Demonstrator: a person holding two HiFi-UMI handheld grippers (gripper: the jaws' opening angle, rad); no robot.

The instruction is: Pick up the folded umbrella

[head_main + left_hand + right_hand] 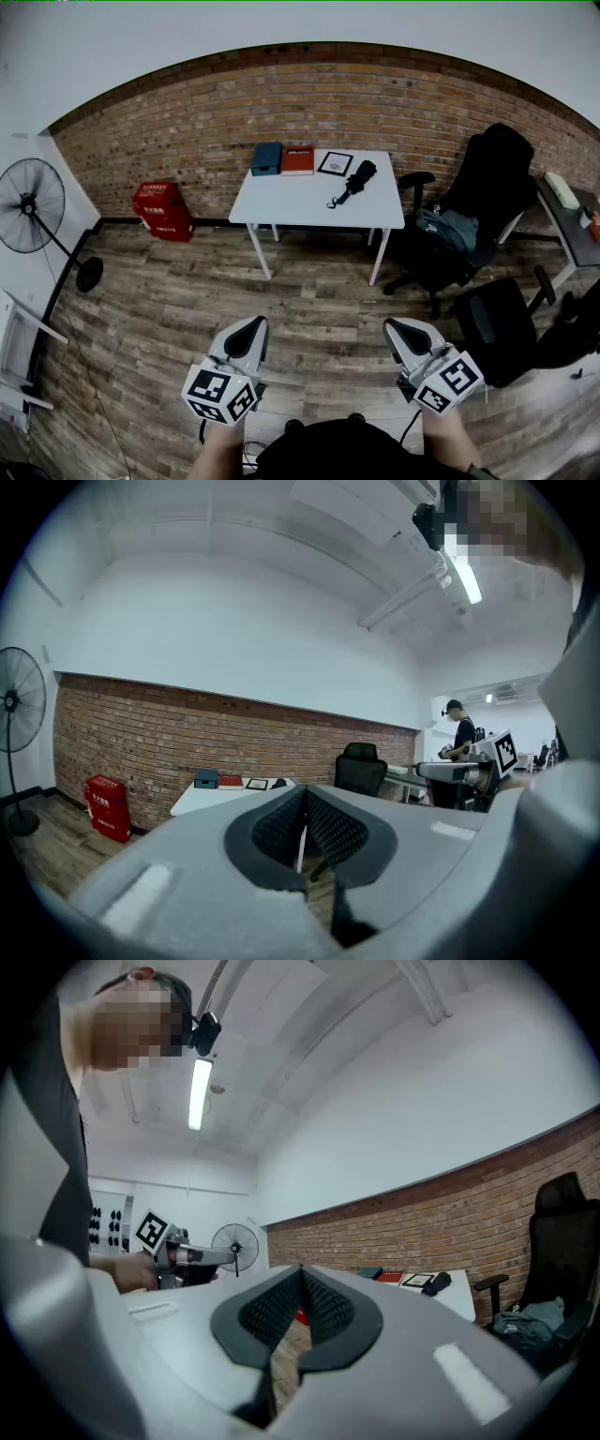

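Observation:
A black folded umbrella (pixel 357 180) lies on the right part of a white table (pixel 281 202) by the brick wall, its strap trailing toward the table's front. It shows small in the left gripper view (pixel 278 783) and the right gripper view (pixel 436 1282). My left gripper (pixel 247 336) and right gripper (pixel 404 337) are held low over the wood floor, far short of the table. Both are shut, pads together, with nothing between them. The left gripper's closed tips (pixel 304 794) and the right gripper's closed tips (pixel 301 1271) point level toward the room.
On the table also lie a teal box (pixel 267 158), a red book (pixel 298 159) and a framed picture (pixel 336 164). Black office chairs (pixel 473 211) stand right of the table, a red crate (pixel 162 211) at its left, a floor fan (pixel 33 211) at far left.

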